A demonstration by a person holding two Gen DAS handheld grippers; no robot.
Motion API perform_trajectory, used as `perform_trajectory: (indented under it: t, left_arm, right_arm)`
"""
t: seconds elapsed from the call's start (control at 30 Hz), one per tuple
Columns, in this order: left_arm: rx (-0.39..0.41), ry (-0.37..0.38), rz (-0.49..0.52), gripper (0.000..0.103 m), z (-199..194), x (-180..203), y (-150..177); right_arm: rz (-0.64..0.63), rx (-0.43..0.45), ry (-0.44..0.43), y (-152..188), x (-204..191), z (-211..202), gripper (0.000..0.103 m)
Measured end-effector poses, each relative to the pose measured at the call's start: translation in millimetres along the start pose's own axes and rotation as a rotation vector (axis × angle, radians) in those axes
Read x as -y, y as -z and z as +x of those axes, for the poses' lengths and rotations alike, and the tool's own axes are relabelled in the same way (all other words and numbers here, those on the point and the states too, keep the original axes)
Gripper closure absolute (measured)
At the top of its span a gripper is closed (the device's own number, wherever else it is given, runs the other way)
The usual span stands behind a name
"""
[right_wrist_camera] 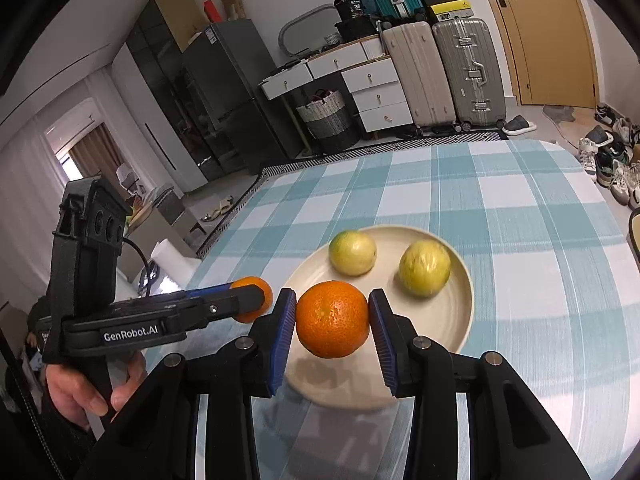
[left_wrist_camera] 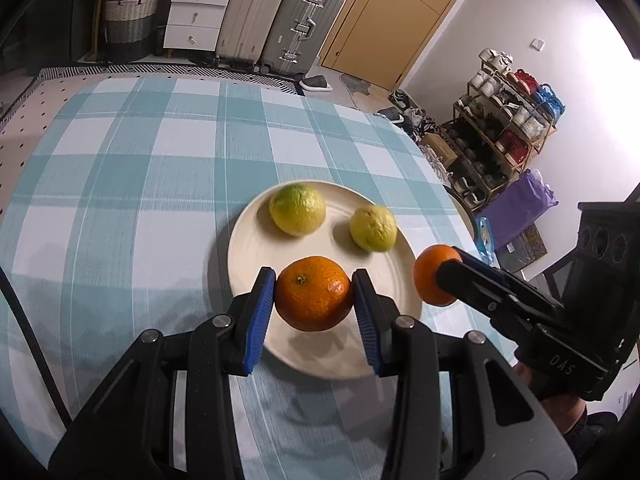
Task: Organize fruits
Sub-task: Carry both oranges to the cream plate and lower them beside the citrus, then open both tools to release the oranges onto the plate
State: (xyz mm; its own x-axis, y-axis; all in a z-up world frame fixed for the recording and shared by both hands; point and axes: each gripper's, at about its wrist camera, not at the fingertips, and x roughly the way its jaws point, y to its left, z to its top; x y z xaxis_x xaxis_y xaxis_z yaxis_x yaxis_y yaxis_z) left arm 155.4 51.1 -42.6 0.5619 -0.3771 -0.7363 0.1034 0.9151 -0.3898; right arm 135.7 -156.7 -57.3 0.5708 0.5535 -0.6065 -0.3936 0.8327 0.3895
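My left gripper is shut on an orange, held above the near rim of a cream plate. Two yellow-green citrus fruits lie on the plate's far half. My right gripper is shut on a second orange, also hanging over the plate's near edge. In the left wrist view the right gripper's orange shows at the plate's right side. In the right wrist view the left gripper comes in from the left, a hand on its handle.
The plate rests on a blue-and-white checked tablecloth on a round-cornered table. A second dish's rim peeks in at the table's right edge. Beyond the table stand suitcases, white drawers, a basket, a shoe rack and a door.
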Motion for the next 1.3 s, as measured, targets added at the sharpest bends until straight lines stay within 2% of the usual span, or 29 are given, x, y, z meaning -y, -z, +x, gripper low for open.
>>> perform_trajectory:
  t: [0.47,0.7,1.13,1.23,1.3]
  left_arm:
    - [-0.029,-0.01,-0.033,0.067,51.8,-18.3,-28.0]
    - [-0.046,-0.009,-0.049,0.067,65.9,-28.8,-28.5]
    - [-0.054,0.0,-0.065,0.066,78.1,-33.8,-28.0]
    - [-0.04,0.015,-0.07,0.063,73.9,-33.0,-29.7]
    - [-0.031,-0.001,-0.065,0.056,70.1,-31.5,-29.8]
  right_arm:
    - [0.024,-0.06,0.045,-25.8,26.1,64.8,0.065]
    - [0.013,-0.068,0.06,-33.7,30.8,78.8,0.065]
    - [0.011,-0.098,0.064,-28.2,30.1,95.0,0.064]
    - [0.008,-0.093,0.06,-29.0,28.9,94.3,0.062]
    - [0.005,-0.075,0.048,-29.8,27.2,89.7,0.052]
